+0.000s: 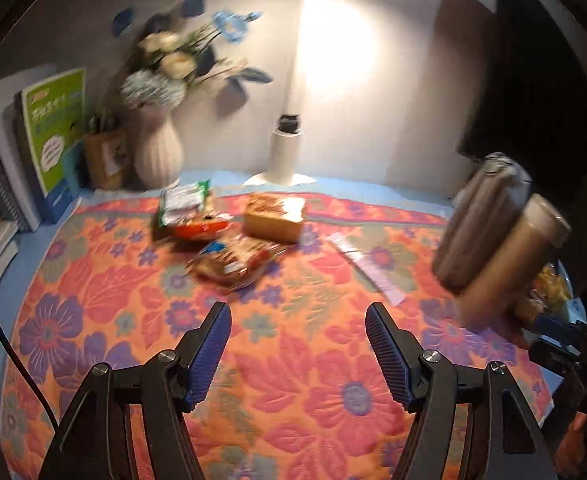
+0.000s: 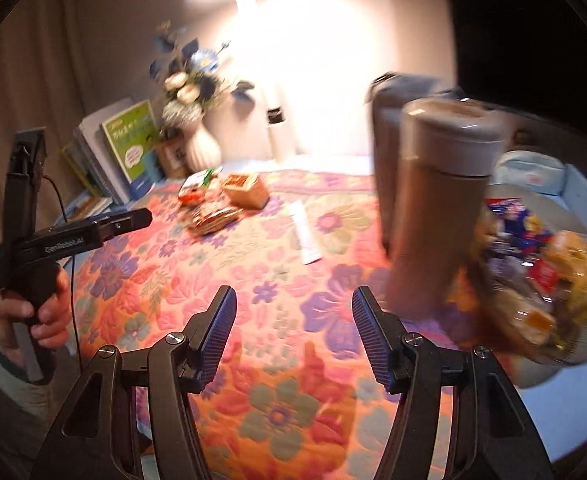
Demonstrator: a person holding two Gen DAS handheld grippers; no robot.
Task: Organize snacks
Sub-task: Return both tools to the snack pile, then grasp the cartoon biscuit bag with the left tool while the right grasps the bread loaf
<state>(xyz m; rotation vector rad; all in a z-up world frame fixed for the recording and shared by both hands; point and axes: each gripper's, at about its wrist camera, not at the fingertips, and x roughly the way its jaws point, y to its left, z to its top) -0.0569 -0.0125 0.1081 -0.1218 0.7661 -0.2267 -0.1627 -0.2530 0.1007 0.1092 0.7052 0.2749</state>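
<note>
Three snacks lie blurred at the far middle of the flowered cloth: a green and red packet (image 1: 185, 212) (image 2: 195, 192), a tan box-like pack (image 1: 275, 218) (image 2: 247, 190) and a brown packet (image 1: 233, 264) (image 2: 213, 216). A heap of wrapped snacks (image 2: 541, 280) (image 1: 553, 284) sits at the right edge. My left gripper (image 1: 298, 312) hovers over the cloth, open and holding nothing, well short of the packets. In the right wrist view a hand holds the left gripper (image 2: 143, 218) at the left. My right gripper (image 2: 293, 294) is open over the cloth with nothing in it.
Two tall brown flasks (image 2: 441, 200) (image 1: 489, 224) stand between the cloth's middle and the snack heap. A white paper strip (image 2: 305, 236) (image 1: 369, 268) lies on the cloth. A vase of flowers (image 1: 157, 152), books (image 1: 53, 132) and a lamp post (image 1: 287, 152) line the back.
</note>
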